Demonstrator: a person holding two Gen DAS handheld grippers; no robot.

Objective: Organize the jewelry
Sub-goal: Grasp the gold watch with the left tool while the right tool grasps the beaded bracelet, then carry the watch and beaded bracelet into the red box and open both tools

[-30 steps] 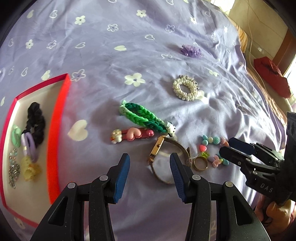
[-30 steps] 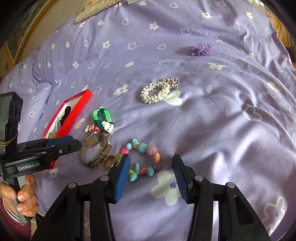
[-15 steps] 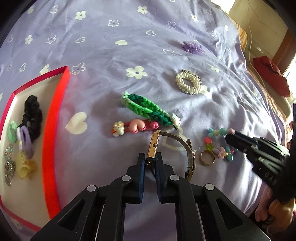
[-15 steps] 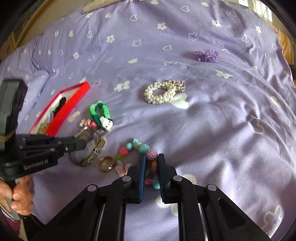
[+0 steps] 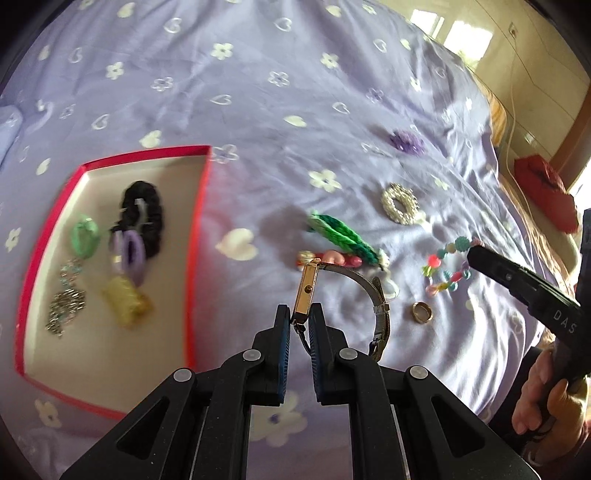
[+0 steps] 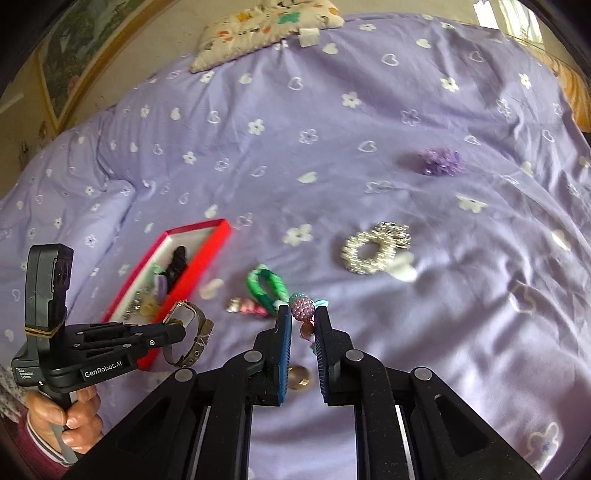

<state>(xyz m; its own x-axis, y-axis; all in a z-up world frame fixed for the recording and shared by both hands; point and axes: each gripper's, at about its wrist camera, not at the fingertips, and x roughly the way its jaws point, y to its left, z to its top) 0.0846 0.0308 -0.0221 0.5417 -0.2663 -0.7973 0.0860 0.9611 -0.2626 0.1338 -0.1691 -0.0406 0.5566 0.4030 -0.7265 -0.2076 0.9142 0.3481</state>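
Note:
My left gripper is shut on a gold wristwatch with a mesh strap and holds it lifted off the bed; it also shows in the right wrist view. My right gripper is shut on a colourful bead bracelet, which hangs from it in the left wrist view. A red-rimmed box with hair ties and chains lies to the left. A gold ring, a green braided bracelet, a pink hair clip and a pearl bracelet lie on the purple bedspread.
A purple flower hair piece lies farther back on the bedspread. A patterned pillow lies at the head of the bed. A red object sits beyond the bed's right edge.
Both grippers closed, the left on the watch and the right on the bead bracelet, and both have lifted their items off the bedspread. The left has swung towards the red box.

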